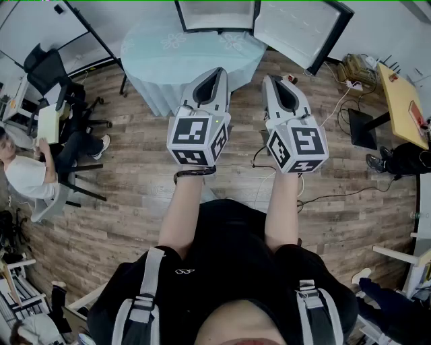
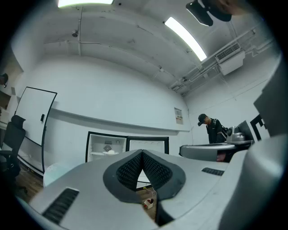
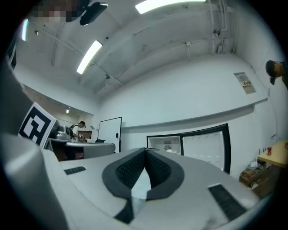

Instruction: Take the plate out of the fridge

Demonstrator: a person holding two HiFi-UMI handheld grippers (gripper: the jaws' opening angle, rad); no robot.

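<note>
Well short of the open fridge, the left gripper and right gripper are clenched on nothing; the plate sits on a fridge shelf; jaws left unopened would likely shove it, and the round table between could block a straight reach.
</note>
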